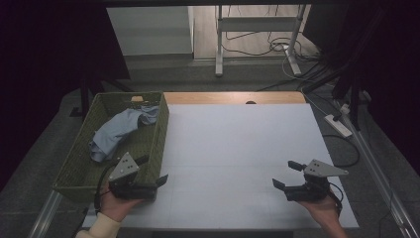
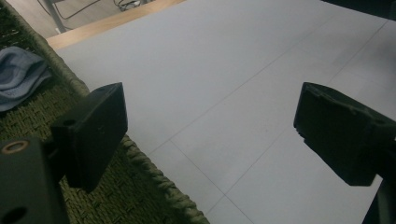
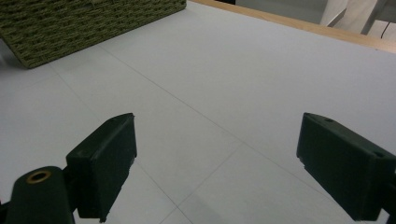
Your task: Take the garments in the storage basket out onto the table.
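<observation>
We hold the left gripper [image 1: 154, 171] at the near right corner of the woven green basket [image 1: 79, 163], jaws spread wide with nothing between them. In the left gripper view one jaw hangs over the basket's braided rim [image 2: 154, 179], the other over the white table [image 2: 243, 79]. Nearest thing to this gripper is the light blue cloth [image 1: 119, 131], lying crumpled inside the basket, toward its far half, stretched from the middle of the floor up toward the far right corner. Cloth and gripper are apart, no contact. A fold of that cloth [image 2: 18, 77] sits at the left edge of the left gripper view, beyond the rim.

Right gripper [image 1: 287, 174] is at the near right part of the table, well apart from the basket, jaws also wide and bare. In the right gripper view we see bare white tabletop [image 3: 261, 84] between the jaws, the basket's outer wall [image 3: 84, 23] far off at top left, and the table's wooden edge strip [image 3: 299, 23] behind.

Both hands grip their tools from below at the near edge.
</observation>
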Tool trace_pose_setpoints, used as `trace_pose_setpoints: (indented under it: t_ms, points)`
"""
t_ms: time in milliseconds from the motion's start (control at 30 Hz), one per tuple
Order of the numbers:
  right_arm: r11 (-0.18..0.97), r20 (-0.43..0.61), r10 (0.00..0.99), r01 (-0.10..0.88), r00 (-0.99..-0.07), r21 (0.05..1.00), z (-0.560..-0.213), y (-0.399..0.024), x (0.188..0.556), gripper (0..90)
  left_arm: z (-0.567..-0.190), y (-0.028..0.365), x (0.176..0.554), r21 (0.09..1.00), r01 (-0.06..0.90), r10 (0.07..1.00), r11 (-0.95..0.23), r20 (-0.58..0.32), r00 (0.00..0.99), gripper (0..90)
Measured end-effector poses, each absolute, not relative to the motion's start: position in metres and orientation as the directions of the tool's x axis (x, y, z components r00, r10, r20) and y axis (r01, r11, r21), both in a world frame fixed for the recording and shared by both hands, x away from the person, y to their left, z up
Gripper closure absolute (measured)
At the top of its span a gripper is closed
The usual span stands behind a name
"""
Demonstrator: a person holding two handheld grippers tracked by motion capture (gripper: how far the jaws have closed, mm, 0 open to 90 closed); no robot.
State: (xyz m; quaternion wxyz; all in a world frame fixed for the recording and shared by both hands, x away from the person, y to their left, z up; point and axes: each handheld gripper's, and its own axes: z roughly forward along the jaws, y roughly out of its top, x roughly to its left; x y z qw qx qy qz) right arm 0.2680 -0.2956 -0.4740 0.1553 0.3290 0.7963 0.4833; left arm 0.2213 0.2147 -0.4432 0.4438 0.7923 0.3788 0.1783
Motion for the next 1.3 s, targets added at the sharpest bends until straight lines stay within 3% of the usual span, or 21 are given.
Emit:
trace_pose_setpoints:
  t_ms: [400, 1300]
  points:
    - [0.329, 0.056, 0.677, 0.370, -0.734, 0.869, -0.475, -0.297, 0.269, 12.1, -0.432, 0.209, 0.227, 0.818, 0.480, 0.756, -0.317, -0.088, 0.649, 12.1]
    - [0.333, 0.072, 0.669, 0.385, -0.739, 0.861, -0.478, -0.298, 0.272, 12.1, -0.379, 0.211, 0.260, 0.786, 0.477, 0.740, -0.394, -0.036, 0.671, 13.3]
